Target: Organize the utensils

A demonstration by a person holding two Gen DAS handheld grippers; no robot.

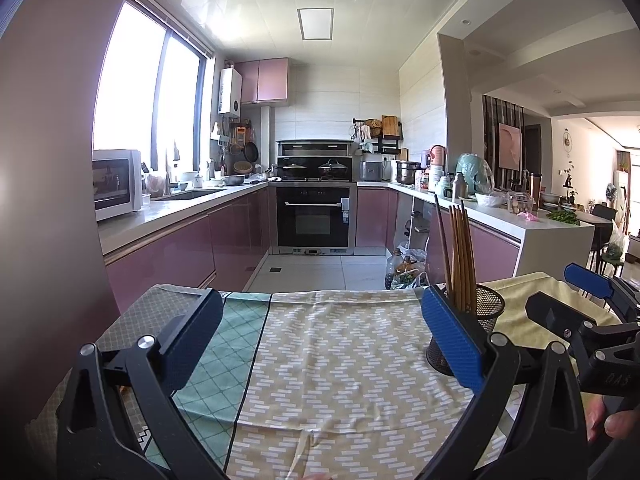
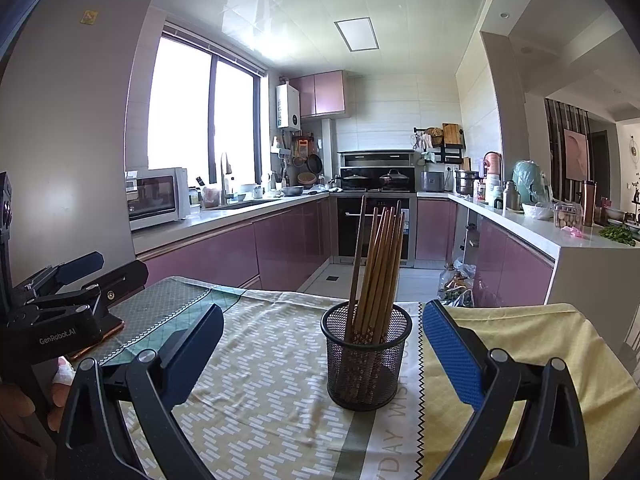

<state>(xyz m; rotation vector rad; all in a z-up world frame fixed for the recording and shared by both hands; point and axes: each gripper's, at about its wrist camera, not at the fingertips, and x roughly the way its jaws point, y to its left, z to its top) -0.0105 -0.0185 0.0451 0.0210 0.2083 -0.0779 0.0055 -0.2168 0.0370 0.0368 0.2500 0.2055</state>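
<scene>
Left tongs point(image 1: 320, 344): released, jaws wide, over the cloth-covered worktop point(image 1: 340, 360).
Right tongs point(image 2: 324, 352): released, jaws either side of the mesh cup point(image 2: 366, 364).
Chopsticks point(image 2: 378, 264): upright in that cup.

chopsticks point(image 2: 376, 268): approx. 8 counted, exact number uncertain as they overlapped | mesh holder point(image 2: 366, 354): 1, stood between the right claw's spread fingers | grippers: 2, left gripper point(image 1: 320, 344), right gripper point(image 2: 322, 350) | cloths ahead of claws: 3 patterns seen
</scene>
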